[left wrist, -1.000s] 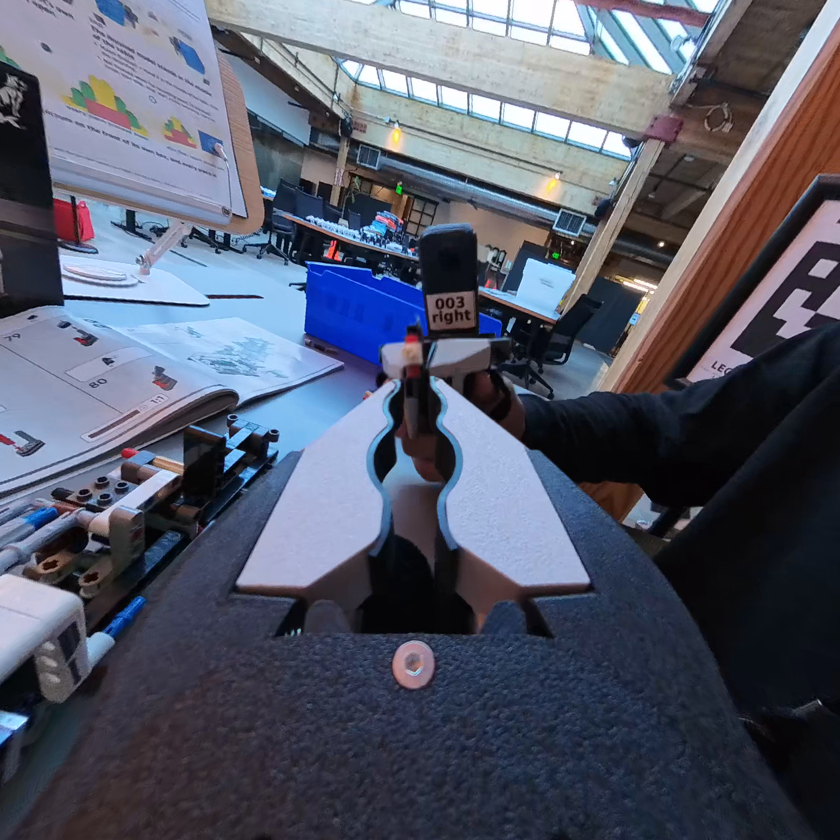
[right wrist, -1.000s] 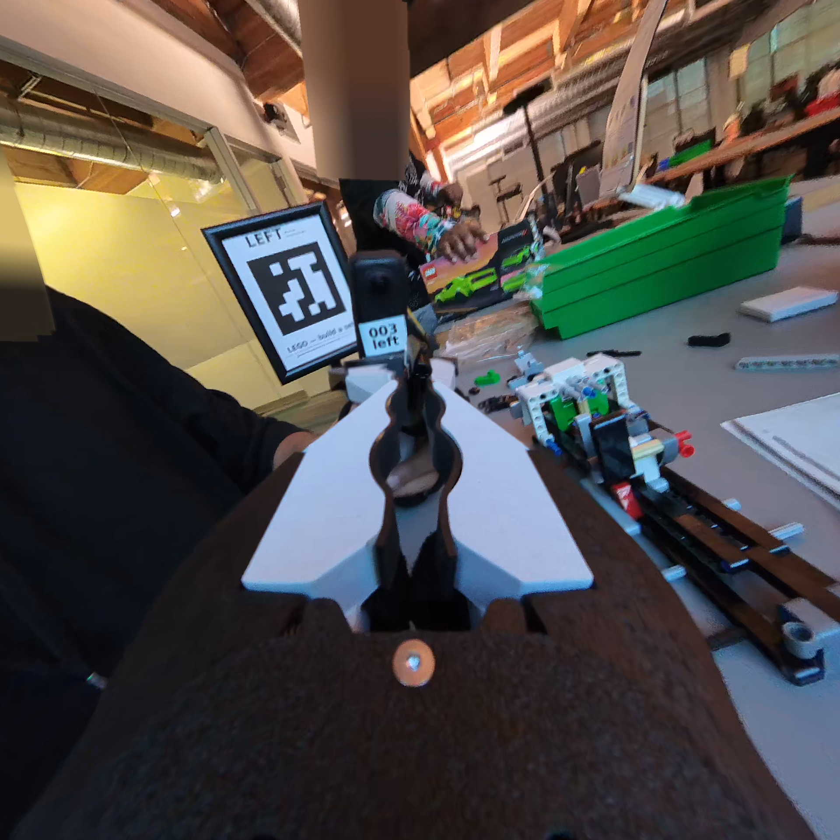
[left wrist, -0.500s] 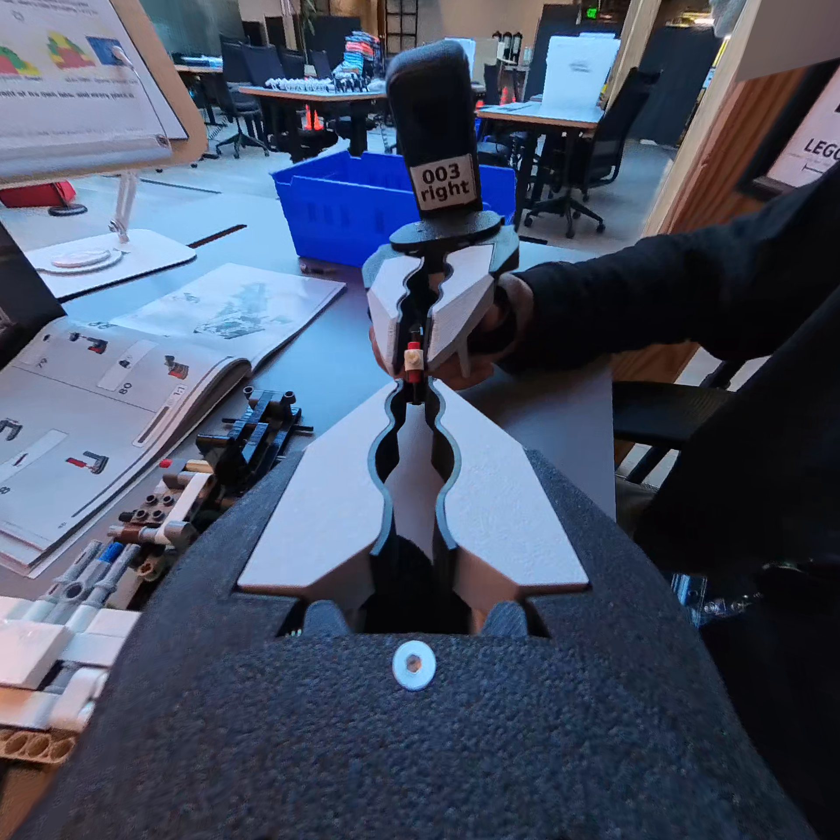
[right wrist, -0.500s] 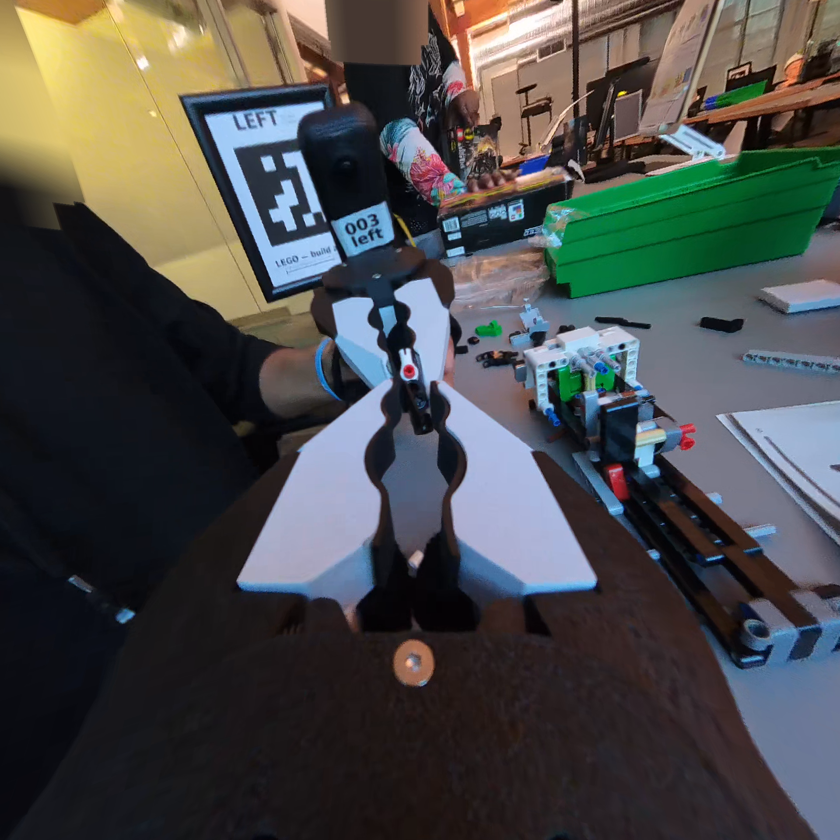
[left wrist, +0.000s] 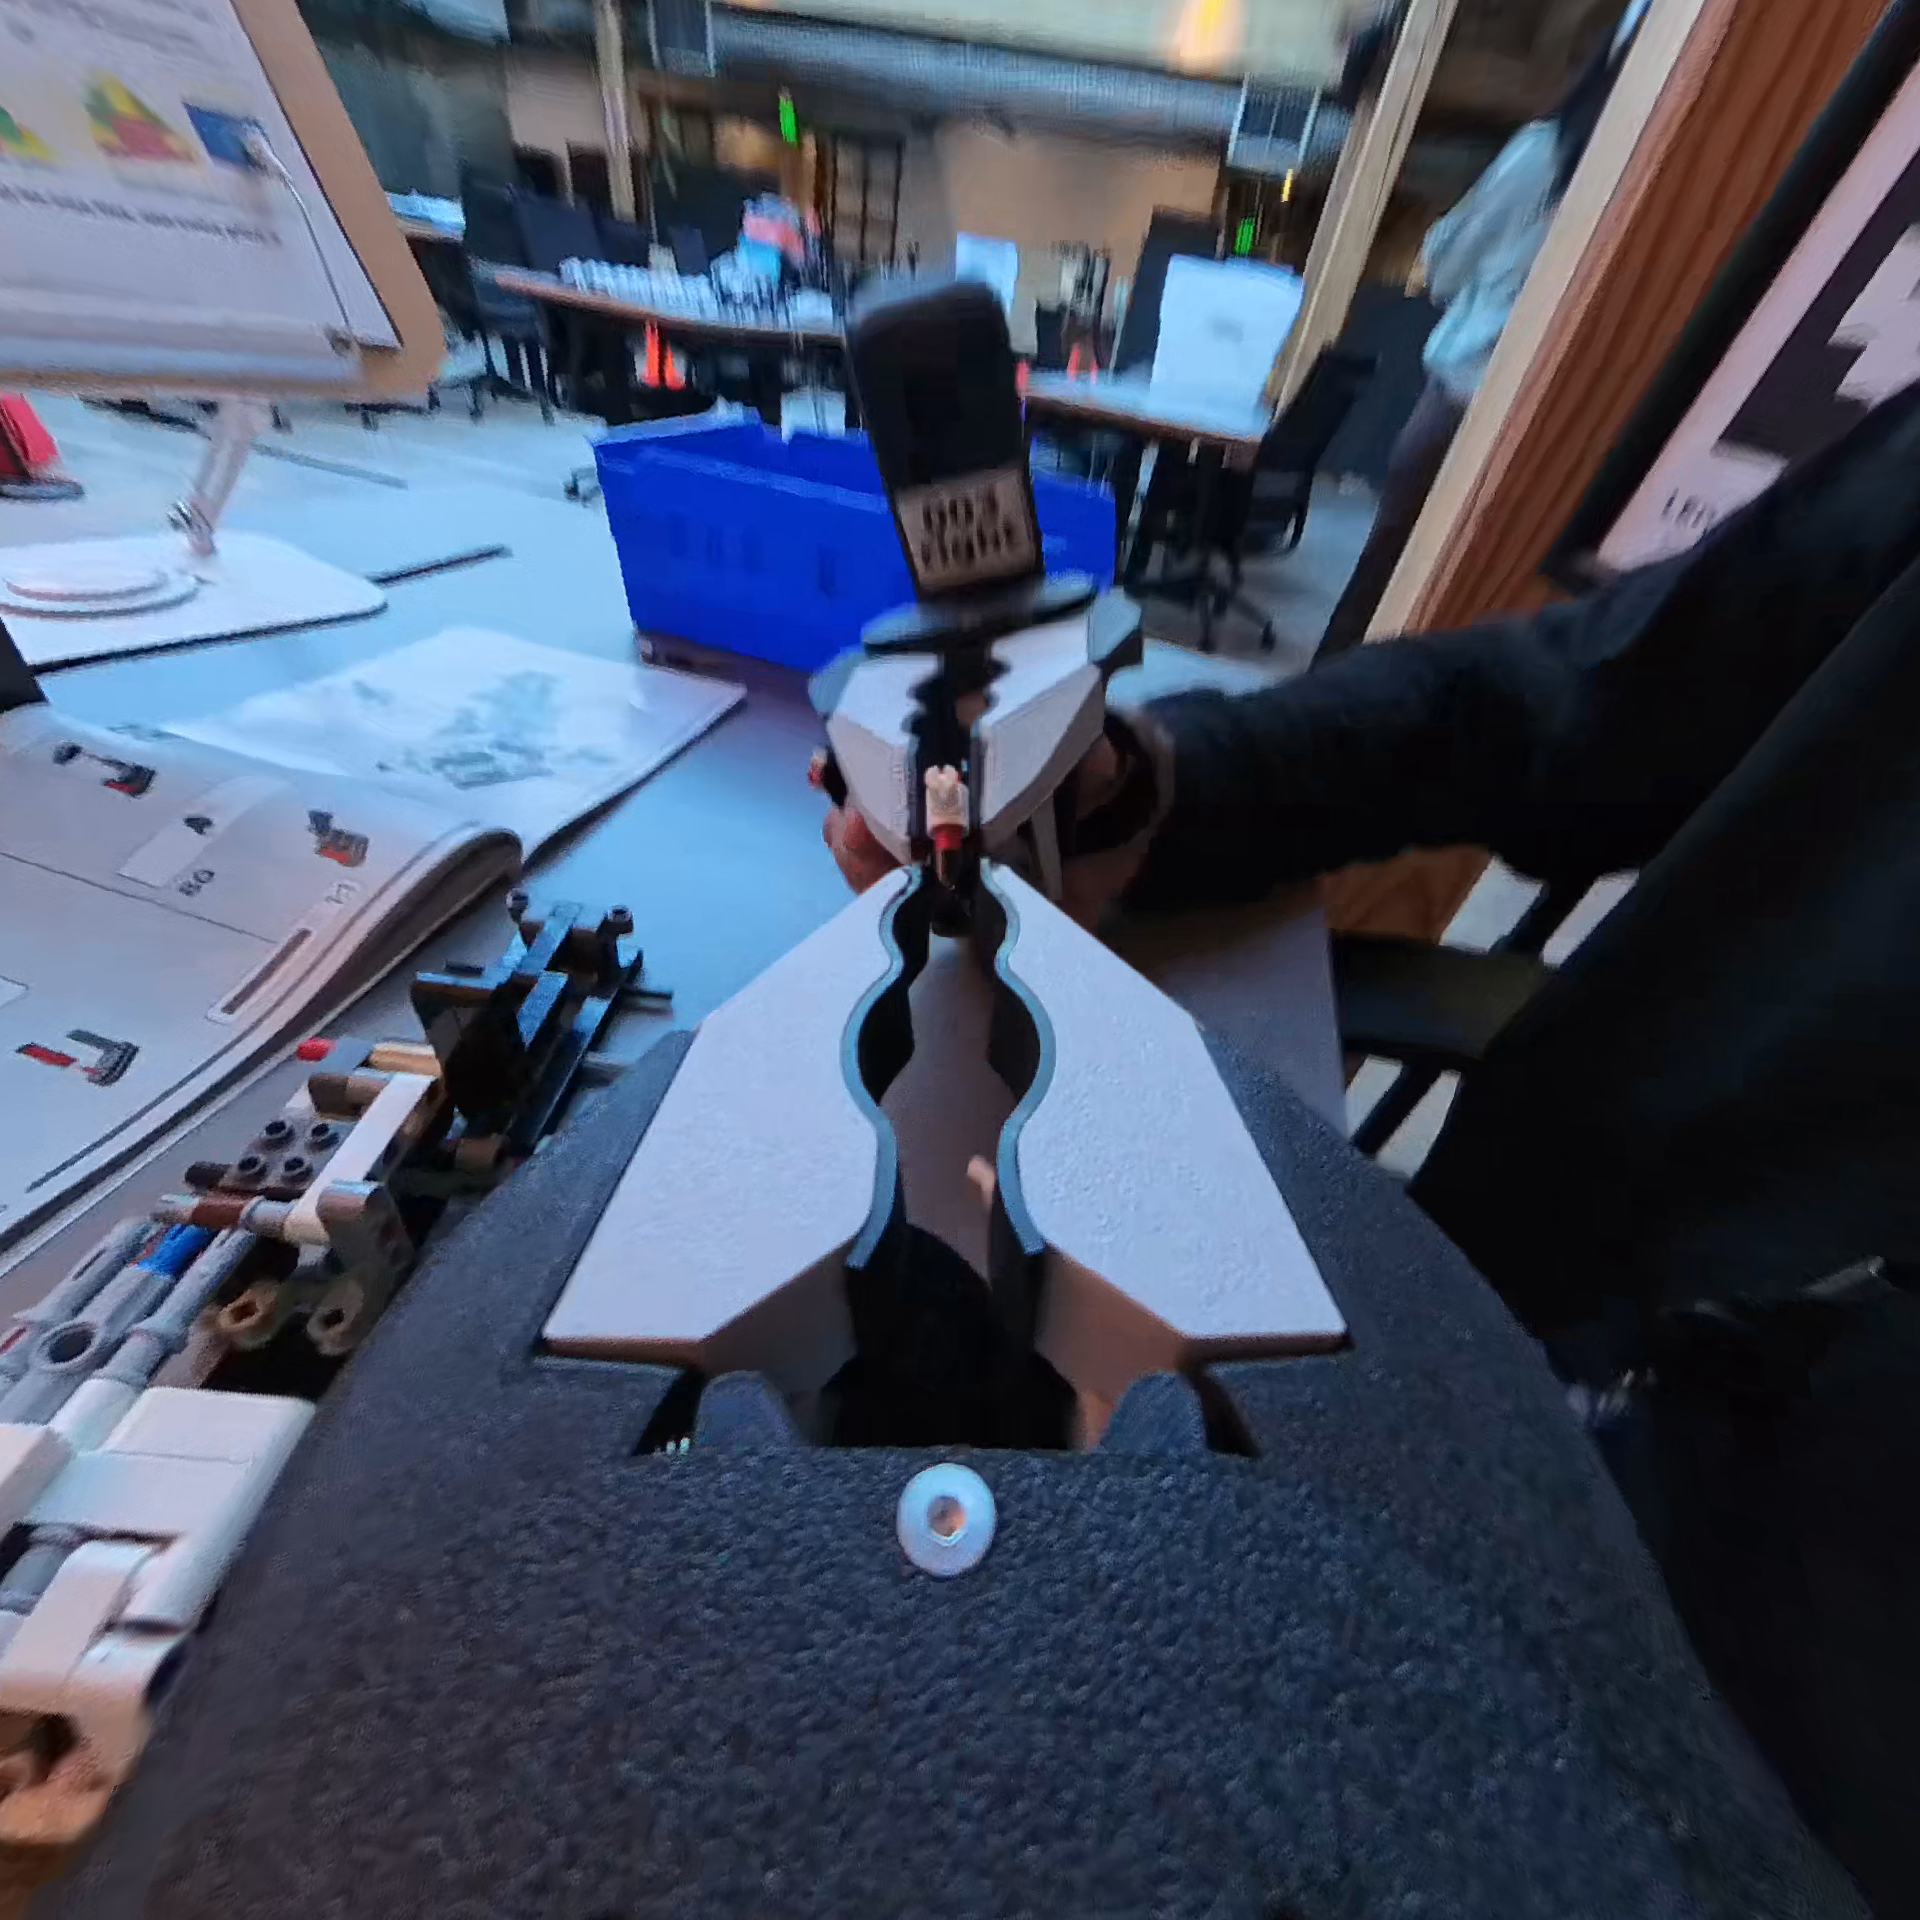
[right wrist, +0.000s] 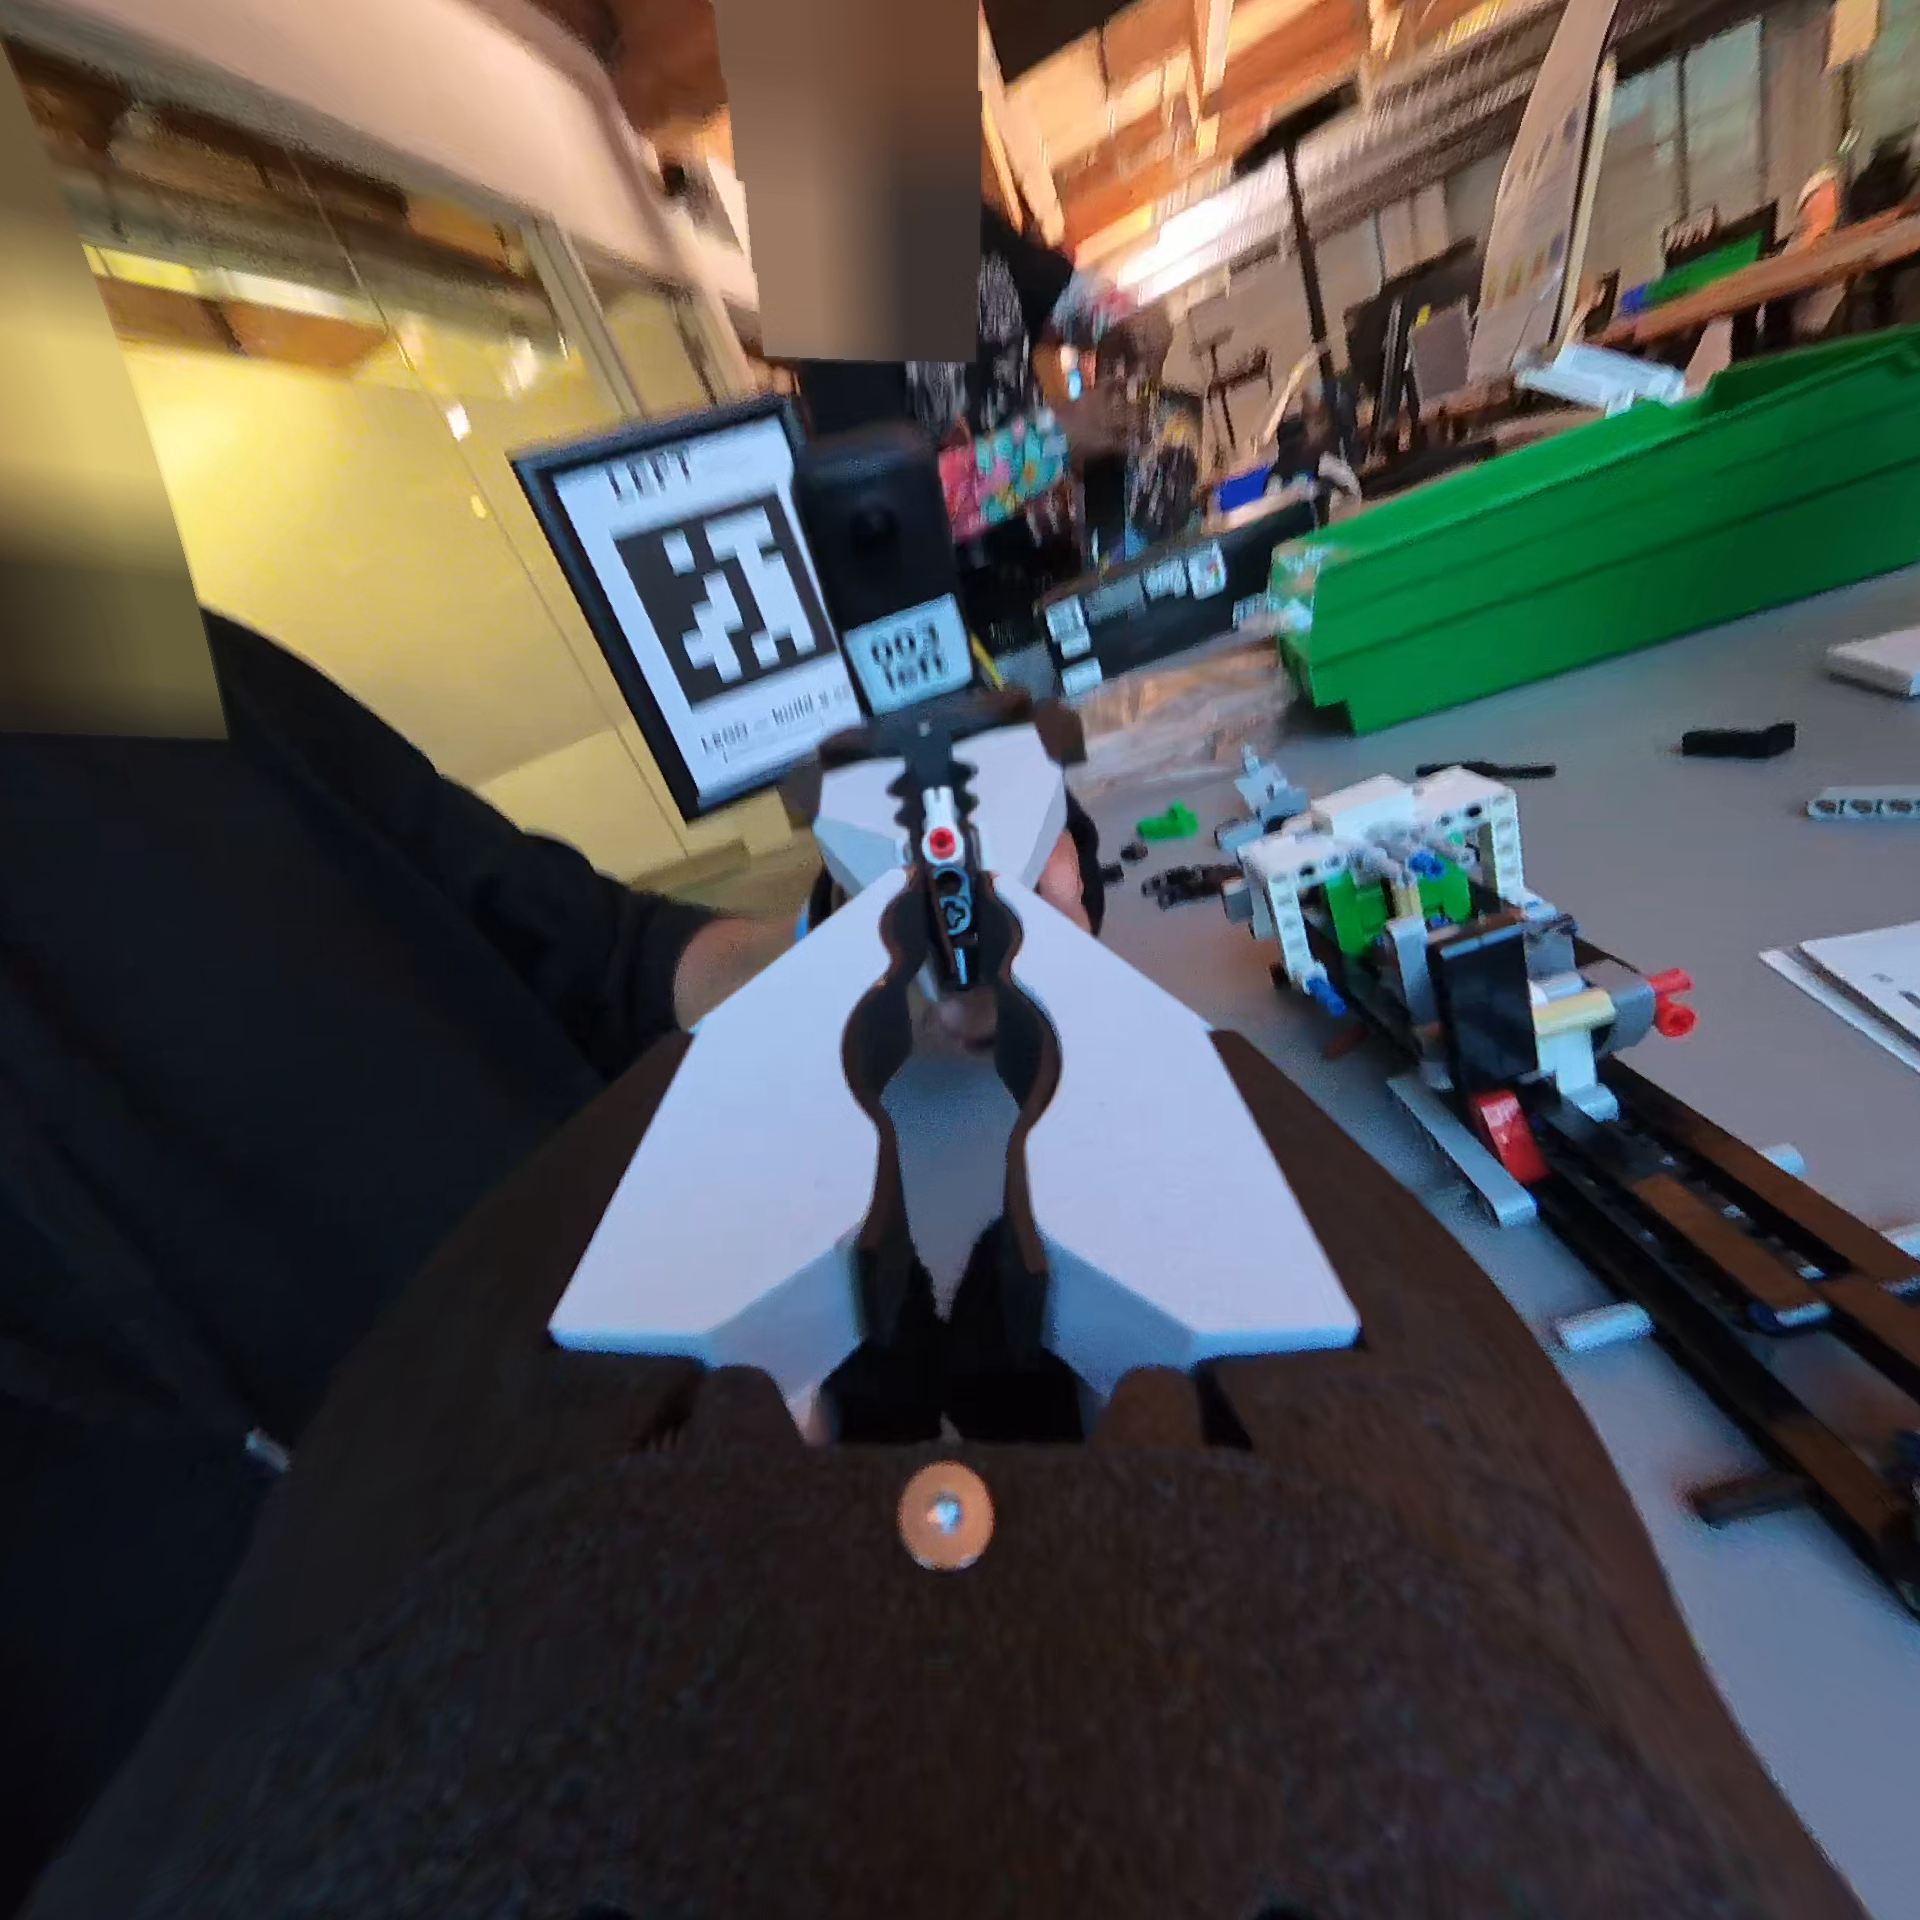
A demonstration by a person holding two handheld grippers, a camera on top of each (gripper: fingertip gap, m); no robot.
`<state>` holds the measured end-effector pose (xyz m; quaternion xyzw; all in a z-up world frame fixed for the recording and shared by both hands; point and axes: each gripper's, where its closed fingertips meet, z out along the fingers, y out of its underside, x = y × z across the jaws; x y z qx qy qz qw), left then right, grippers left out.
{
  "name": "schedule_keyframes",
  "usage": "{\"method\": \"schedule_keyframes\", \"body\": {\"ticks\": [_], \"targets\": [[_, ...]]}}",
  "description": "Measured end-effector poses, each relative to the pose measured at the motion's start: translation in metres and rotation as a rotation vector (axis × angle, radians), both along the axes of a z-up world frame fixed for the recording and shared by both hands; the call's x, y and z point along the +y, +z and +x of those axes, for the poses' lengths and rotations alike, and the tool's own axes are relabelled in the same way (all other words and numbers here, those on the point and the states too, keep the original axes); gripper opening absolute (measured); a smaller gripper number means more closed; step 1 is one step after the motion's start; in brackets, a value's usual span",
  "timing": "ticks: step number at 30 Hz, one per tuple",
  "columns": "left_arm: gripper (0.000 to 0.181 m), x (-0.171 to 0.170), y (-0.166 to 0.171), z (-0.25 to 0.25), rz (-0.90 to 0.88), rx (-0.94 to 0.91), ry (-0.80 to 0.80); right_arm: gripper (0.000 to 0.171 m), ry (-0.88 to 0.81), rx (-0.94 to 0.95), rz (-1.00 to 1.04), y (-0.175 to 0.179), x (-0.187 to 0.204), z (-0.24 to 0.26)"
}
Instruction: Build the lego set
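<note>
Clamping a black connector [right wrist: 954, 920] between its fingertips, the right gripper [right wrist: 951, 902] holds the piece in the air, clear of the worktop [right wrist: 1714, 831] and toward its near edge. Jaws nearly together, closed on the connector.

A pale pin with a red end [right wrist: 940, 840] sits just above the connector, touching it. From the right wrist view it lies between the fingers of the left gripper [left wrist: 948, 899], which meets the right one tip to tip. The left jaws are also closed, with only a narrow gap at the tips. Motion blur in the left wrist view: the exact seat of the pin there cannot be told.

Partly built lego chassis [right wrist: 1455, 956] on the worktop, apart from the grippers: white frame, green and grey parts inside, a red axle end poking out, long black and brown rails running toward the near edge.

Small green piece [right wrist: 1169, 824] and scattered black pieces [right wrist: 1174, 883] just beyond the chassis. Another black piece [right wrist: 1735, 740] lies farther out.

- Green bin [right wrist: 1610, 561] along the far edge.
- Open instruction booklet [left wrist: 260, 831] beside the chassis.
- Blue bin [left wrist: 748, 551] beyond the booklet.
- Framed marker sign [right wrist: 717, 603] standing behind the left gripper.
</note>
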<state>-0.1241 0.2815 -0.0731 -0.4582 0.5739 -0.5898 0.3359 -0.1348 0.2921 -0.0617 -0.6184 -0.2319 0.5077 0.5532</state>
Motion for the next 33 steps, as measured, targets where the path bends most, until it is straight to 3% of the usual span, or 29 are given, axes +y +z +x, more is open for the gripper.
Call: {"method": "schedule_keyframes", "body": {"ticks": [3,6,11,24,33], "targets": [[0.006,-0.003,-0.024,-0.001,0.134,0.123,-0.028,0.015,0.051,-0.220,0.000,-0.024,-0.006,-0.002],[0.007,-0.008,-0.043,-0.003,0.218,0.206,-0.056,0.014,0.056,-0.321,0.031,-0.035,-0.011,-0.005],[0.007,-0.013,-0.053,-0.001,0.219,0.211,-0.077,0.007,0.047,-0.491,0.076,-0.054,-0.014,-0.001],[0.007,-0.014,-0.066,0.000,0.341,0.249,-0.065,0.006,0.075,-0.587,0.077,-0.069,-0.018,0.002],[0.007,-0.016,-0.066,0.000,0.339,0.242,-0.081,0.009,0.085,-0.518,0.041,-0.063,-0.018,0.003]]}}
